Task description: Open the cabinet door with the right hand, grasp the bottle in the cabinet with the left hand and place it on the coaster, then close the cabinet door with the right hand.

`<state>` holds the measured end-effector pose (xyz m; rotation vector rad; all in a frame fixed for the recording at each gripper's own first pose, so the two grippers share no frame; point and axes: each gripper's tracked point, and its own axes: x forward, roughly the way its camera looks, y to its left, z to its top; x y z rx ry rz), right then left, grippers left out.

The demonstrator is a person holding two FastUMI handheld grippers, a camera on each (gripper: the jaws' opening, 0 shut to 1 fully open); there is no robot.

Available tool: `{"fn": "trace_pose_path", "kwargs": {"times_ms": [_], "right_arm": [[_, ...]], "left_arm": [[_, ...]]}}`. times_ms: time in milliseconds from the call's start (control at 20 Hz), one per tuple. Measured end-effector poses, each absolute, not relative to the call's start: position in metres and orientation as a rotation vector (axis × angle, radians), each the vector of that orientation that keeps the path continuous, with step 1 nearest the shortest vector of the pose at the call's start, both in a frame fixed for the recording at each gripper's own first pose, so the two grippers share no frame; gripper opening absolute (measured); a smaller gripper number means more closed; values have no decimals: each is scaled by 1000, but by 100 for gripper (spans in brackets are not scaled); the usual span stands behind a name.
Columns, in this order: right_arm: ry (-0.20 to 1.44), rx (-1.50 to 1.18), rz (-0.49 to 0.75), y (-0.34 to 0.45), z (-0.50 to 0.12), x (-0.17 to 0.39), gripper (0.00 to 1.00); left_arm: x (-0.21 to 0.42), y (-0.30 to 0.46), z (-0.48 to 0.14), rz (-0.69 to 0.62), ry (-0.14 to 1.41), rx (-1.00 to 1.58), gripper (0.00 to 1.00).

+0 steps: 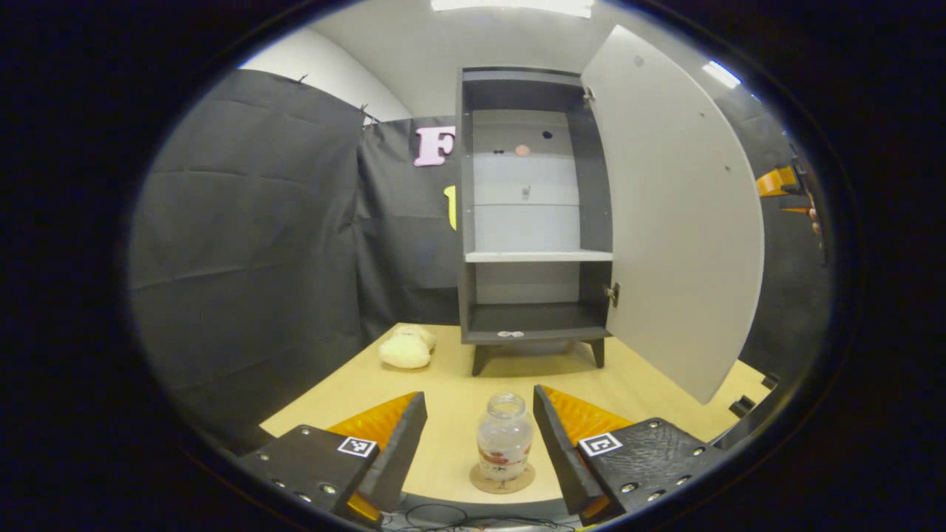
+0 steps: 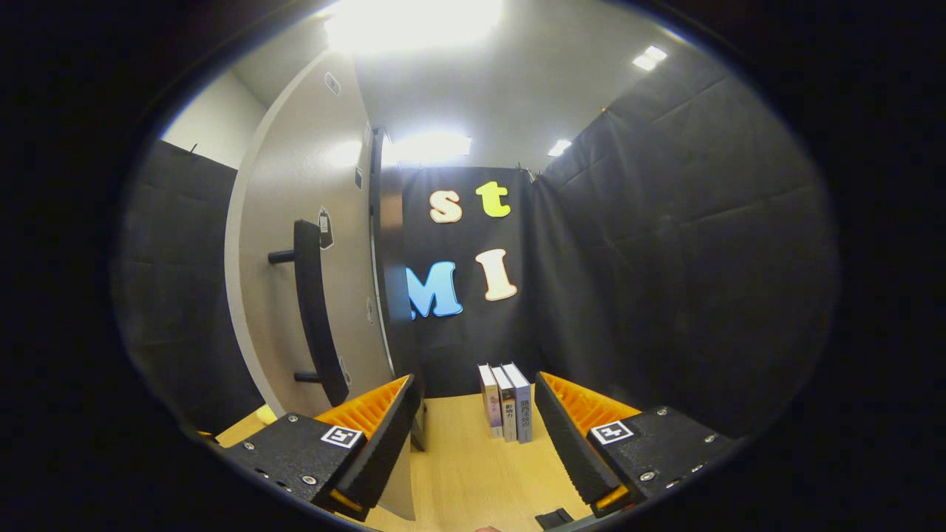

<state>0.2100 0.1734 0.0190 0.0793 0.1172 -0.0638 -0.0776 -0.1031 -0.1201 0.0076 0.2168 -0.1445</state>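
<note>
Bottle (image 1: 504, 437) stands upright on the coaster (image 1: 502, 480), in front of the cabinet (image 1: 533, 214) on our bench (image 1: 451, 391). Our left hand-held gripper (image 1: 480, 443) is spread wide around it, touching nothing. Our right hand-held gripper (image 2: 477, 436) gapes too, beside the swung-out cabinet door (image 2: 295, 281), near its handle (image 2: 314, 310).

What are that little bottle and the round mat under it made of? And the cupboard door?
The bottle looks like clear glass or hard plastic: you see through it, and it has glossy highlights. The coaster under it seems to be cork or pale wood, tan and matte. The cabinet door looks like painted or laminated board, flat, light grey, dull sheen; its handle is dark, maybe metal or plastic.
</note>
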Motion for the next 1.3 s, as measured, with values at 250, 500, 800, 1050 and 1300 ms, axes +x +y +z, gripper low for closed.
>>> {"fn": "trace_pose_path", "kwargs": {"times_ms": [250, 500, 800, 1050, 1300], "right_arm": [[87, 75, -128, 188, 51, 197, 96], [81, 18, -233, 195, 61, 198, 96], [121, -8, -277, 215, 51, 200, 92], [123, 7, -298, 230, 51, 195, 92], [117, 6, -317, 250, 50, 189, 92]], "left_arm": [[-58, -47, -63, -119, 141, 28, 86], [-38, -6, -42, -113, 97, 20, 83], [-19, 44, -43, -86, 93, 0, 83], [-5, 73, -58, -81, 112, -12, 83], [-1, 90, -67, -89, 121, -23, 83]]}}
